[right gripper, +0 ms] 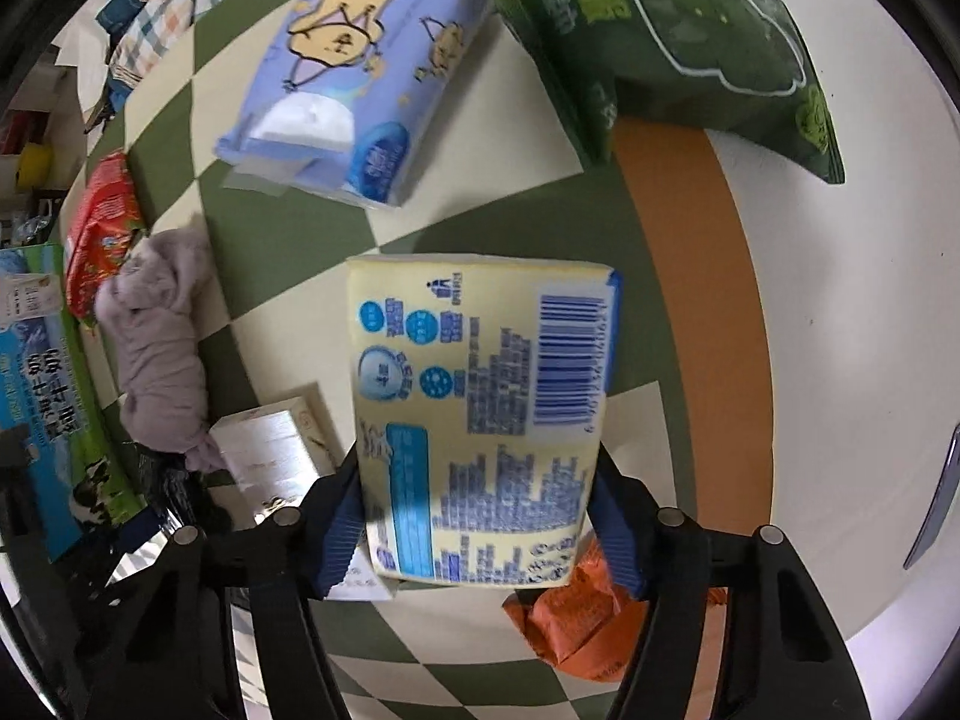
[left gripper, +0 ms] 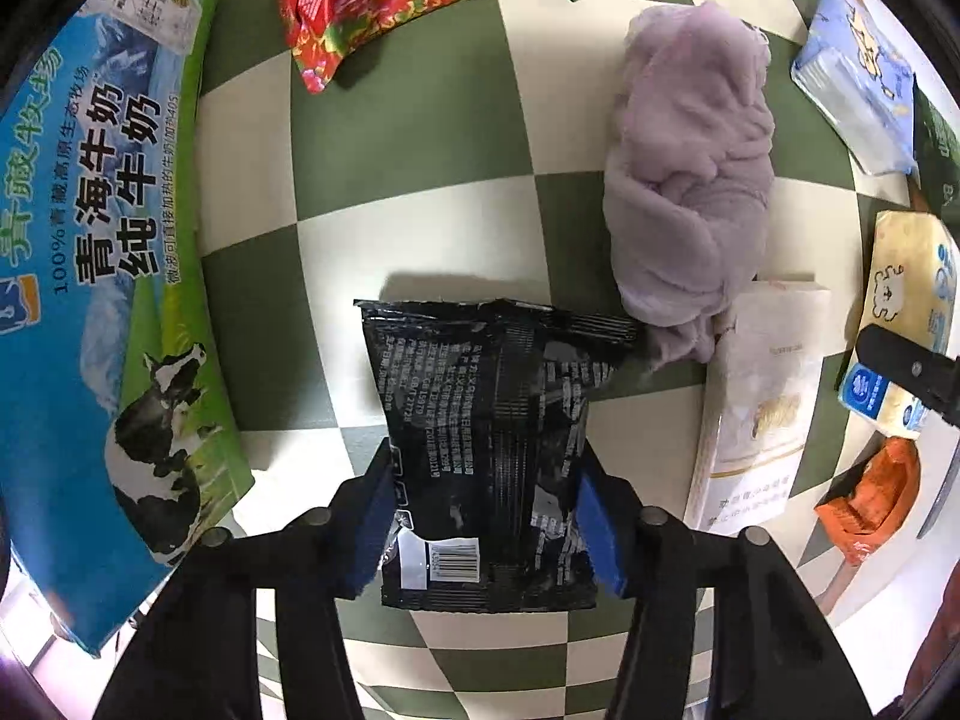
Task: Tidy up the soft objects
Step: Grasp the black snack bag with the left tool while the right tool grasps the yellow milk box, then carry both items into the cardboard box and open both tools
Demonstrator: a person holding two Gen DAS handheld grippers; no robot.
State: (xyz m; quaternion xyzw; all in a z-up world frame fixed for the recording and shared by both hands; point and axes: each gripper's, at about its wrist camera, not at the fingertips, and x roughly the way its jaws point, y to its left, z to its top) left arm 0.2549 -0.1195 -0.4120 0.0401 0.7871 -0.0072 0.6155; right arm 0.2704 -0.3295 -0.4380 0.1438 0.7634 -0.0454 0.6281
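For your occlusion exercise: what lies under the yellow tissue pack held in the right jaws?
Below the yellow tissue pack, an orange packet pokes out at its lower right, lying on the checkered cloth. The pack covers the rest of the packet and the cloth beneath.

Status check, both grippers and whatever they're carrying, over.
Left gripper shut on black snack bag. Right gripper shut on yellow tissue pack. Purple cloth and white box crowd the left's path.

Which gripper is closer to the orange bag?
Right. The right gripper, holding the yellow pack, sits just above the orange bag; the left gripper, holding the black bag, is farther away.
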